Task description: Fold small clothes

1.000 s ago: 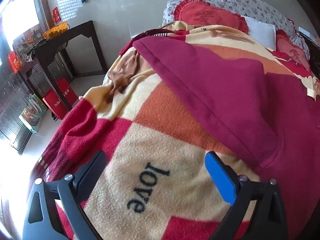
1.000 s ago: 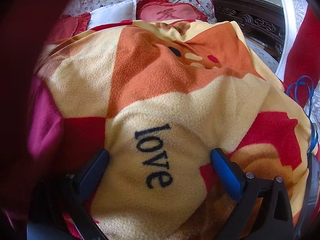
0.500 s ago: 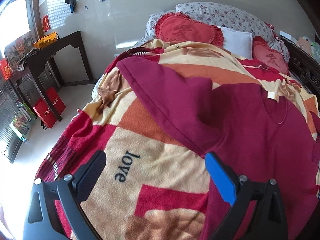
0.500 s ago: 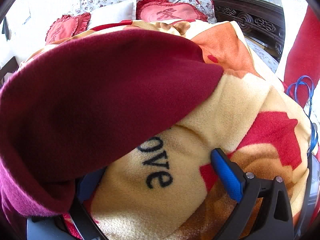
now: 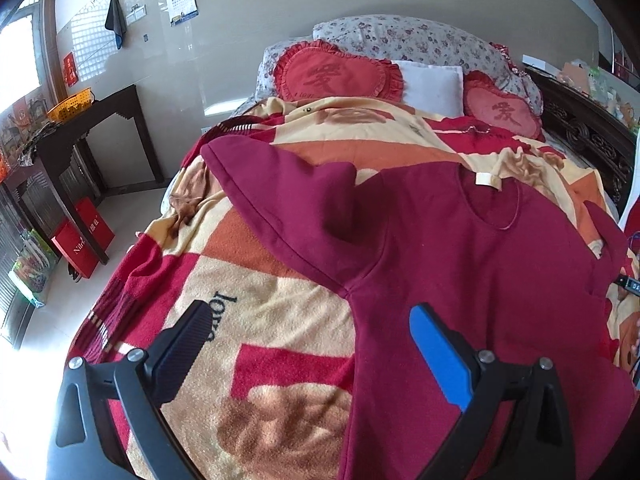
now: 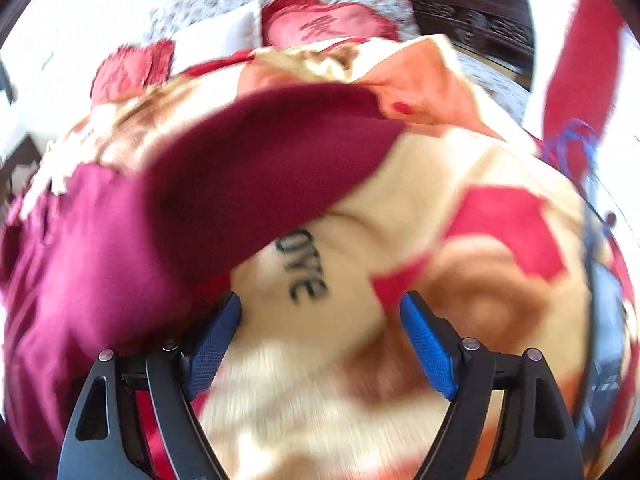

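Item one: your left gripper point(image 5: 312, 344), fingers spread wide, nothing between them; it hovers over the blanket point(image 5: 256, 320) at the foot of the bed, its blue-padded finger in front of the garment's side edge.

Item two: your right gripper point(image 6: 320, 320), fingers likewise spread and holding nothing; its view is motion-blurred, so fine detail cannot be read.

Item three: maroon sweatshirt point(image 5: 480, 264), lying front-up on the blanket, neckline towards the pillows, one sleeve point(image 5: 280, 184) stretched out towards the bed's left side. In the right wrist view the other sleeve point(image 6: 256, 176) lies across the blanket just ahead of your left-hand finger.

Item four: blanket, checked red, orange and cream, printed "love" near each gripper.

Item five: two red heart cushions point(image 5: 340, 72) and a floral pillow point(image 5: 408, 36) at the head.
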`<state>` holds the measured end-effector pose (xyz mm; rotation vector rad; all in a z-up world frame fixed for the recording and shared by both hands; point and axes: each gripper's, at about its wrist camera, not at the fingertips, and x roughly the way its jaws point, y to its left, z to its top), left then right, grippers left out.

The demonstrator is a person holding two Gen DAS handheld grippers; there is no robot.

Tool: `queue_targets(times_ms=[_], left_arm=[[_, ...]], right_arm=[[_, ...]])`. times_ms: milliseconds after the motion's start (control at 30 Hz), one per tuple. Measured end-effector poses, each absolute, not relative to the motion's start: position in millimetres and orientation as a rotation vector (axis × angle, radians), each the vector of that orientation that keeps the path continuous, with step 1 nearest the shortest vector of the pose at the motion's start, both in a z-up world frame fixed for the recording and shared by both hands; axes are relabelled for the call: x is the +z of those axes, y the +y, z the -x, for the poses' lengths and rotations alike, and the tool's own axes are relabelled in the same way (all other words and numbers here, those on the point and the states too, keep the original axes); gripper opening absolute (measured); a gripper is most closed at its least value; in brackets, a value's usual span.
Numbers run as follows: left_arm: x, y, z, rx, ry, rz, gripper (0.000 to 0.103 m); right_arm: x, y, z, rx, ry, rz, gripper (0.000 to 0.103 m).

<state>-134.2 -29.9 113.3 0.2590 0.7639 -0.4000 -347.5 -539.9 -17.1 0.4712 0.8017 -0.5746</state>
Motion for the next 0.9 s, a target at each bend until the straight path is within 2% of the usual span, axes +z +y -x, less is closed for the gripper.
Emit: queue_targets(times_ms=[233,500,667,900], left_arm=[[115.8,-40.5,151.5,-0.467,0.767,-0.241,0.101],[125.7,-54.6,173.6,-0.534,0.748,-0.249,0.101],[130.2,-56.6,177.8,-0.540,0.744,-0.243,0.101],[136.7,-50.9,174.1,-0.516,0.731,-0.241,0.101]], right_arm=[[72.3,-514.6,437.4,-0.593,0.751,-0.412,0.067],[181.7,-462.3,479.1,-0.458,0.766,-0.308,0.067],[202.7,-421.5,459.9,-0.394,0.742,-0.294,0.067],[180.7,-357.0,380.7,-0.264,0.759,-0.263,0.067]])
